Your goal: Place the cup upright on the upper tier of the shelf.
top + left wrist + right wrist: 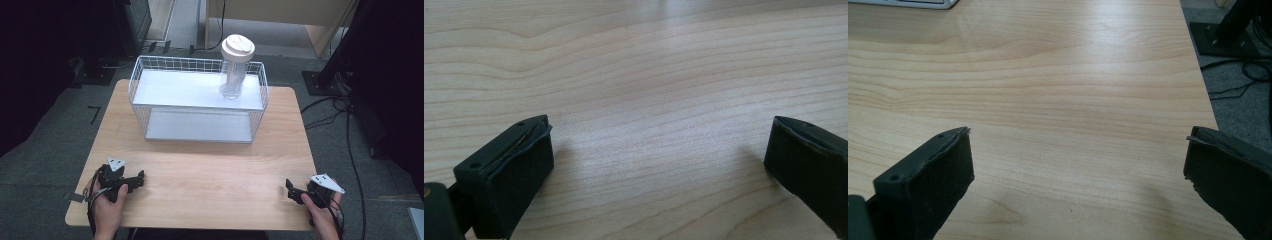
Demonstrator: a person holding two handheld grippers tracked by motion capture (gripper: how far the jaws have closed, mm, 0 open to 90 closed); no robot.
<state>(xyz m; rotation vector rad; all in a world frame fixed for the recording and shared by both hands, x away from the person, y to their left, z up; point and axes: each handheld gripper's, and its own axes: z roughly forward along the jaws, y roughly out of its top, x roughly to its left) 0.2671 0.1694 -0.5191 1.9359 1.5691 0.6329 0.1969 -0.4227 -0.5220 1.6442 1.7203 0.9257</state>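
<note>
- One white wire basket rack (141, 85) with two shelves stands on the wooden table (210, 180) toward 12 o'clock of the table's centre.
- One clear tumbler (234, 75) with a cream lid stands upright on the upper shelf, at the rack's 2 o'clock corner. Whether it holds anything cannot be determined through the plastic.
- The lower shelf carries nothing visible; its rear part is masked by the upper shelf.
- One left gripper (138, 179) rests low over the table at 8 o'clock, held in a hand. Its own view shows the jaws spread wide over bare wood, grasping nothing.
- One right gripper (290, 189) sits at 4 o'clock, near the table's front edge, held in a hand. Its jaws also stand wide apart, holding nothing.
- Both grippers lie well apart from the rack and tumbler.
- In each gripper view the outer jaw is cut off by the frame edge.
- Count of cables (350, 145) on the floor at 3 o'clock cannot be fixed.
</note>
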